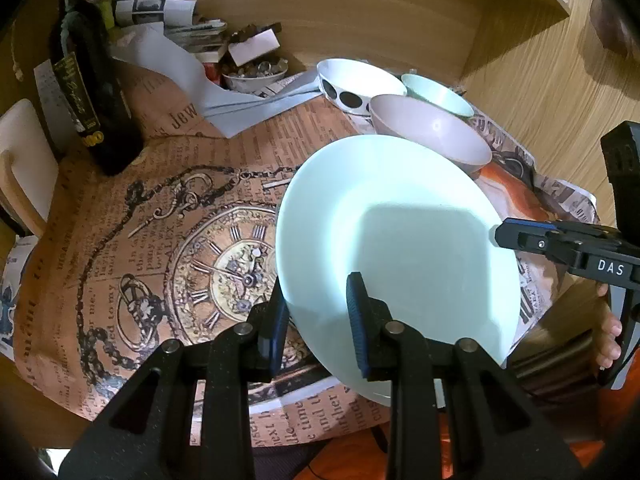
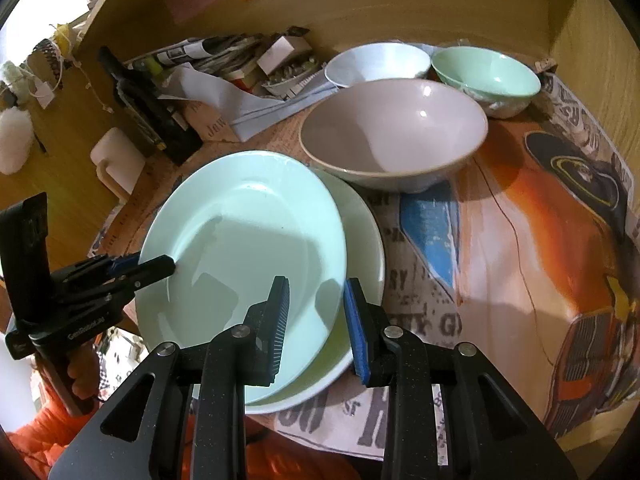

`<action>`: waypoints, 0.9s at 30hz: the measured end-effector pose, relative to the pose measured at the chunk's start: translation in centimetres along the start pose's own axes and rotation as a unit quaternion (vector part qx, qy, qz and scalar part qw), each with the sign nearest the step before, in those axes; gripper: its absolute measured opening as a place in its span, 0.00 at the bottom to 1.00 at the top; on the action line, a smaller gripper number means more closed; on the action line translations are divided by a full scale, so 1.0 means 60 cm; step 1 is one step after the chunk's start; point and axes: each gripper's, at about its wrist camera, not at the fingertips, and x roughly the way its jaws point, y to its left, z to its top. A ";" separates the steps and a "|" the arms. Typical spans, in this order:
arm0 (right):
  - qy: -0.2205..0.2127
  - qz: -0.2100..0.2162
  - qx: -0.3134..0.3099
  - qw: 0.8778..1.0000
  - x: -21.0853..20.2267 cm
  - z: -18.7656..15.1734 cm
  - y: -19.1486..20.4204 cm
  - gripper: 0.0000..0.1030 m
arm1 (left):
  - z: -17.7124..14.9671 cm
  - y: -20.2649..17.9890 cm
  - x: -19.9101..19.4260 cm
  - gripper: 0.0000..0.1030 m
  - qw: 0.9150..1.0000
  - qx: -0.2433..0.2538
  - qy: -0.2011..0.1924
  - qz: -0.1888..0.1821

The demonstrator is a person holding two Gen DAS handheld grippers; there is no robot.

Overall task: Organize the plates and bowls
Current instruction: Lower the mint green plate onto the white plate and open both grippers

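A pale green plate (image 1: 400,248) (image 2: 248,256) lies tilted on a larger cream plate (image 2: 360,240) on the newspaper-covered table. My left gripper (image 1: 316,316) straddles the green plate's left rim with its jaws apart; it also shows in the right wrist view (image 2: 156,266). My right gripper (image 2: 316,320) is open over the right rims of both plates; it shows in the left wrist view (image 1: 520,238). Behind the plates stand a pinkish-grey bowl (image 2: 394,132) (image 1: 432,132), a mint bowl (image 2: 486,76) (image 1: 438,94) and a white bowl with black dots (image 1: 356,84) (image 2: 376,64).
A dark wine bottle (image 1: 90,80) (image 2: 148,104) stands at the back left. A white mug (image 2: 118,164) (image 1: 24,160) sits beside it. Folded papers, a small dish of bits (image 1: 256,72) and a box crowd the back. A wooden wall rises behind.
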 end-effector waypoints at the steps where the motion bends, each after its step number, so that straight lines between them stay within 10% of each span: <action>1: 0.002 0.002 0.001 1.000 0.001 -0.002 -0.002 0.25 | 0.000 -0.001 0.002 0.27 1.000 0.001 0.000 0.002; 27: -0.003 0.011 0.012 1.000 0.000 -0.009 -0.010 0.26 | 0.007 -0.016 0.037 0.33 0.998 0.036 0.015 0.046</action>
